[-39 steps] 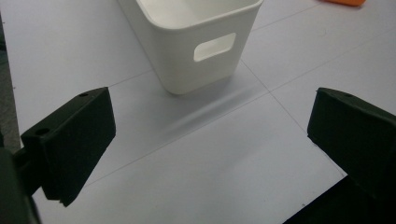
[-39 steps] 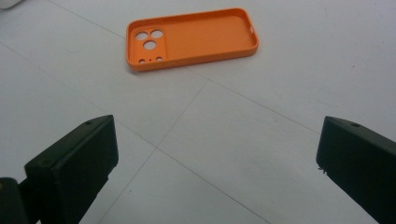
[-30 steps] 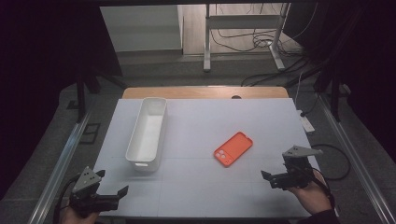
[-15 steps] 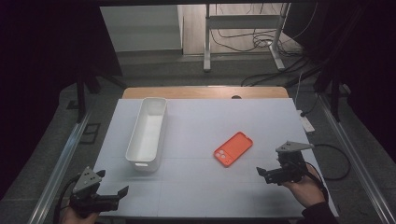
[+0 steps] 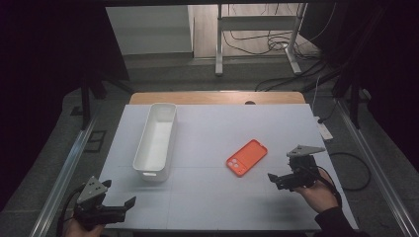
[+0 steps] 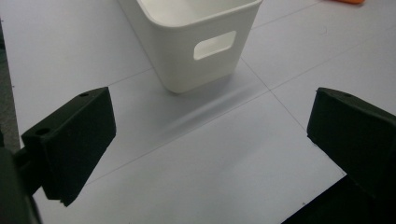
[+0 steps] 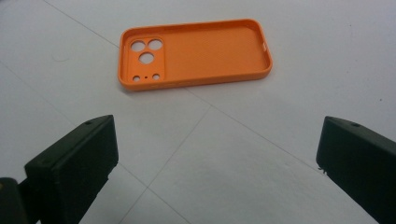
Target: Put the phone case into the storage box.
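Observation:
An orange phone case (image 5: 246, 157) lies hollow side up on the white table top (image 5: 212, 133), right of centre; in the right gripper view the orange phone case (image 7: 194, 53) sits just ahead of the jaws. My right gripper (image 5: 274, 179) hovers a short way to the case's right and nearer me, open, with nothing held. A long white bin (image 5: 156, 140) stands left of centre, and its handle end (image 6: 196, 42) faces the left gripper view. My left gripper (image 5: 123, 207) rests open near the front left corner, a little short of the bin.
The table's front edge runs just below both hands. A wooden strip (image 5: 217, 97) borders the far edge. Metal rails (image 5: 74, 158) flank the table. Beyond the far side is a stand with cables (image 5: 257, 39) on the floor. A white power strip (image 5: 324, 130) lies off the right edge.
My right gripper has slid left along the table toward the orange case. The left gripper, the bin and the case have stayed put.

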